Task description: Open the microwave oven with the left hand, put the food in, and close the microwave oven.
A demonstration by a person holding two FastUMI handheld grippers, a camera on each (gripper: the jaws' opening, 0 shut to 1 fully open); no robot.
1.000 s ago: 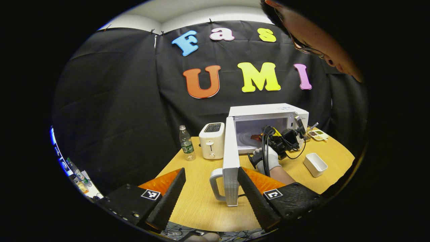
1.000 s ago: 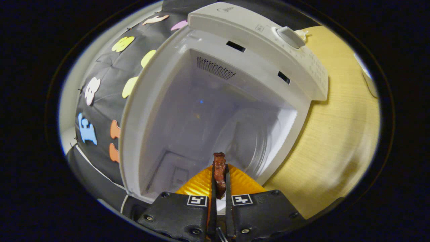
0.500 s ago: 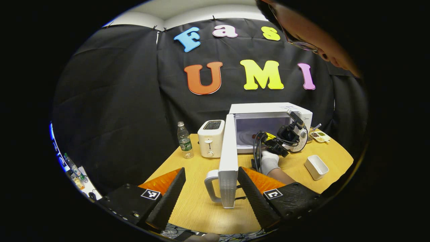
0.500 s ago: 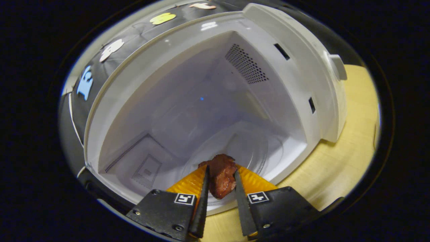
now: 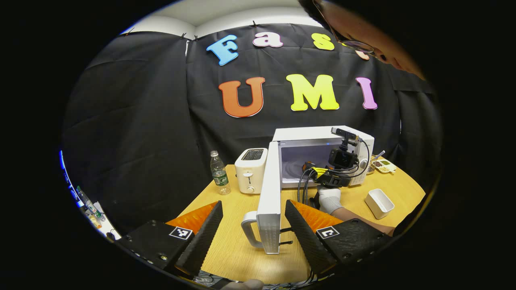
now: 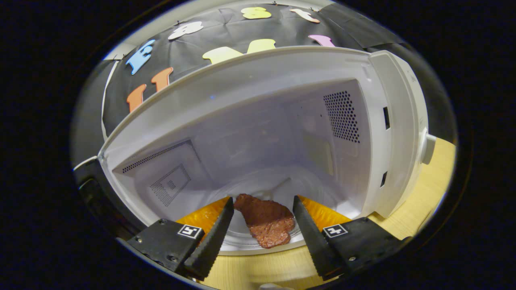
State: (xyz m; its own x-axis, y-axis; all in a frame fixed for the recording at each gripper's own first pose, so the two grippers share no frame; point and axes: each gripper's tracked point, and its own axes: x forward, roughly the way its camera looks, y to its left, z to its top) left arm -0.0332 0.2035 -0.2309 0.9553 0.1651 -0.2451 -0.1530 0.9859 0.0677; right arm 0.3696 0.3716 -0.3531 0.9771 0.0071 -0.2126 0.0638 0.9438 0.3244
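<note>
The white microwave (image 5: pixel 322 139) stands at the back of the table, its door (image 5: pixel 269 217) swung wide and seen edge-on. My left gripper (image 5: pixel 254 202) is open; the door's edge and handle (image 5: pixel 249 230) sit between its fingers without being pressed. A gloved hand holds my right gripper (image 5: pixel 336 171) at the oven's mouth. In the right gripper view the right gripper (image 6: pixel 263 199) is open. A flat brown piece of meat (image 6: pixel 266 221) lies between its fingers on the glass turntable (image 6: pixel 282 185) inside the cavity (image 6: pixel 250 137), and neither finger touches it.
A white toaster (image 5: pixel 250 169) and a plastic water bottle (image 5: pixel 219 177) stand left of the door. A small white box (image 5: pixel 379 203) sits right of the gloved hand on the wooden table (image 5: pixel 238 249). A small tray (image 5: pixel 383 165) lies beside the oven's far right.
The right gripper has opened and let the meat go onto the turntable, and it has rolled level. The left gripper has stayed by the door's edge.
</note>
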